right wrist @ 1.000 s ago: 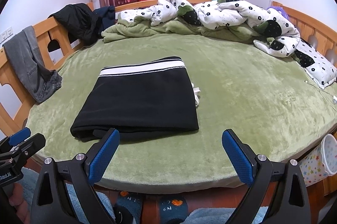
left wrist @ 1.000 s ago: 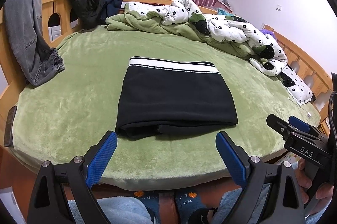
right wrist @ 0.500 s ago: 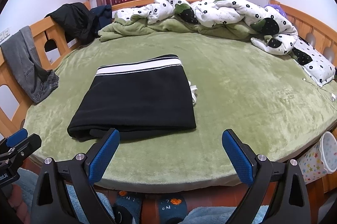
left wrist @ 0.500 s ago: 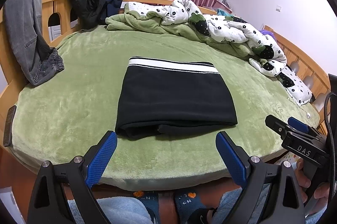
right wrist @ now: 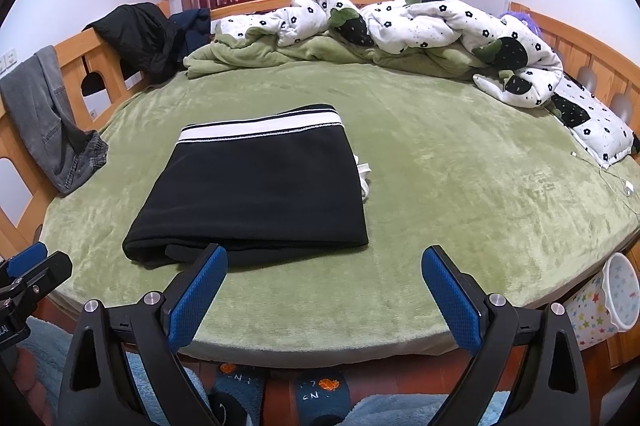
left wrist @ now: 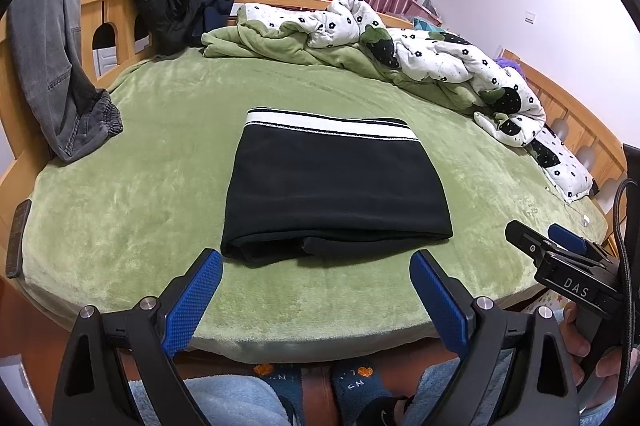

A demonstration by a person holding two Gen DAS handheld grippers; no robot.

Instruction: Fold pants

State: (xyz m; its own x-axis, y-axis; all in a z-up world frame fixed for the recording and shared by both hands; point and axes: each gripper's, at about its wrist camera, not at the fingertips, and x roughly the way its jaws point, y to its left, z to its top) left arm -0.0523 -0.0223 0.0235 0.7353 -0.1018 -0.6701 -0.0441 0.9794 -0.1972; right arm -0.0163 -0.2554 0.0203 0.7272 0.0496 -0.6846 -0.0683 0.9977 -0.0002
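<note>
Two grippers hang back at the near edge of the bed, both spread wide and empty, neither touching cloth. Furthest left, grey trousers point(left wrist: 60, 73) are draped over the wooden bed rail point(left wrist: 96, 13), apart from the work. Next, the left gripper point(left wrist: 316, 298) holds its blue pads parted just short of the black pants point(left wrist: 336, 185), which lie near the middle of the green bedspread point(left wrist: 160, 153), toward the person's side. The pants are already folded into a compact, flat rectangle, several layers showing at the near edge. By my reading the folding is done, or nearly so; all that could remain is a light tidy of the near left corner, where an inner layer bulges slightly, and of a bit of white cord point(right wrist: 363, 181) peeking out at the right side in the right wrist view. The white-striped waistband point(left wrist: 328, 123) faces away from the person, toward the crumpled floral quilt point(left wrist: 432, 53); the fold edge faces the grippers. The bundle is close to square, so its long axis is hard to call. To the right, the right gripper point(right wrist: 324, 298) likewise stands open, clear of the pants.
</note>
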